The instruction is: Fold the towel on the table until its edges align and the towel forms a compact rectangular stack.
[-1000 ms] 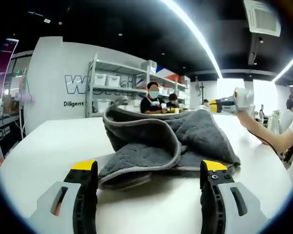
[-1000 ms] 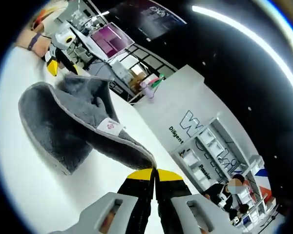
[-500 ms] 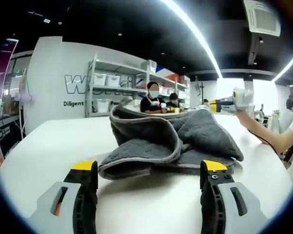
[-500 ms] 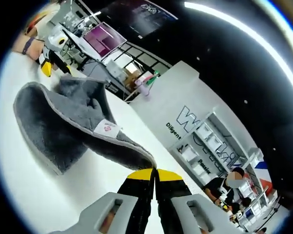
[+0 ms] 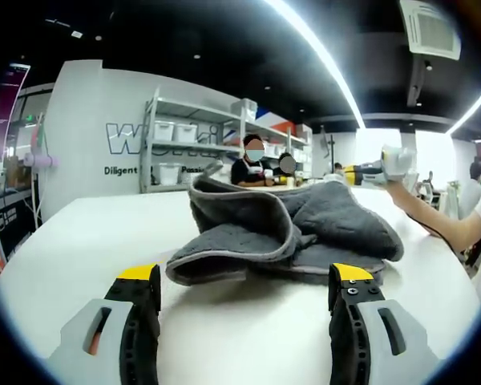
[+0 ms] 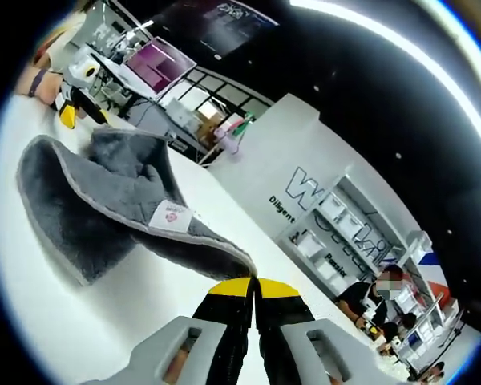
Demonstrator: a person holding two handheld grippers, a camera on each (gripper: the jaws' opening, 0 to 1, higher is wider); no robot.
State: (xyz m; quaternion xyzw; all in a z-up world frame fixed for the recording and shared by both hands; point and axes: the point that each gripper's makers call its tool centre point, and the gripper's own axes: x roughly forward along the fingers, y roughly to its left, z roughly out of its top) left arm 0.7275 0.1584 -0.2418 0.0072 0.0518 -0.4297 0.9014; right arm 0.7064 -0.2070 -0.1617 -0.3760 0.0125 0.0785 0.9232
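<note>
A grey towel (image 5: 289, 233) with a paler hem lies bunched on the white table (image 5: 80, 233), one fold curling up at its left. My left gripper (image 5: 244, 281) stands open just short of the towel, its yellow-tipped jaws wide apart with nothing between them. The right gripper (image 5: 361, 172) shows far right, held by a hand above the towel's far corner. In the right gripper view, my right gripper (image 6: 254, 282) is shut on the towel's (image 6: 104, 208) corner, lifting it; a white label (image 6: 167, 214) shows on the hem. The left gripper (image 6: 68, 108) appears small at the far end.
Grey shelving (image 5: 184, 140) with white bins stands behind the table, by a white wall with lettering (image 5: 136, 140). Two people (image 5: 254, 164) sit at the back. A person's arm (image 5: 433, 212) reaches in from the right. The table's near edge curves at lower left.
The towel's raised fold has slid right and sunk lower, pulled by the right gripper. The right gripper view has shifted a little; my left gripper has not moved.
</note>
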